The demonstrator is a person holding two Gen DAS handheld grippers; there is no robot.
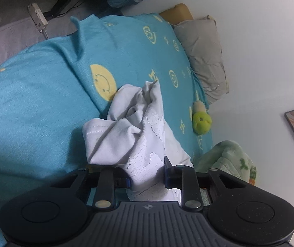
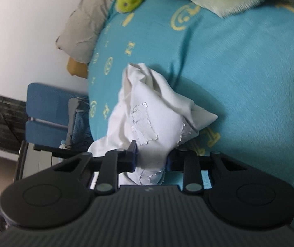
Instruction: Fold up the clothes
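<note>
The left gripper (image 1: pixel 147 177) pinches a bunch of the shirt (image 1: pixel 130 127), white cloth filling the gap between its jaws; the right gripper (image 2: pixel 152 158) pinches another bunch of the same shirt (image 2: pixel 153 113) in the same way, with cloth pressed between both pads; no hand shows in either view. The shirt lies in a crumpled heap on the blanket (image 1: pixel 33 103), just ahead of both grippers, with a cracked white print across its near folds and a stitched hem at its left in the left view.

The step in hand looks like taking hold so as to open the heap out flat; I judge it early in the task, since nothing is folded yet. To do it well, each grip should sit on a single edge or corner, not on a wad of several layers; here both seem to hold thick bunches, so the cloth may rise as a lump. Drawing the two grips apart while lifting gently should show whether they hold separate parts; if the cloth stays knotted, re-gripping at the hem would serve better.

Farther off lie a green plush toy (image 1: pixel 201 121) at the blanket's edge, a pale green fleece (image 1: pixel 229 158) and a grey pillow (image 1: pixel 204 53) by the wall; no container is in view, so nothing can be said of contents.
</note>
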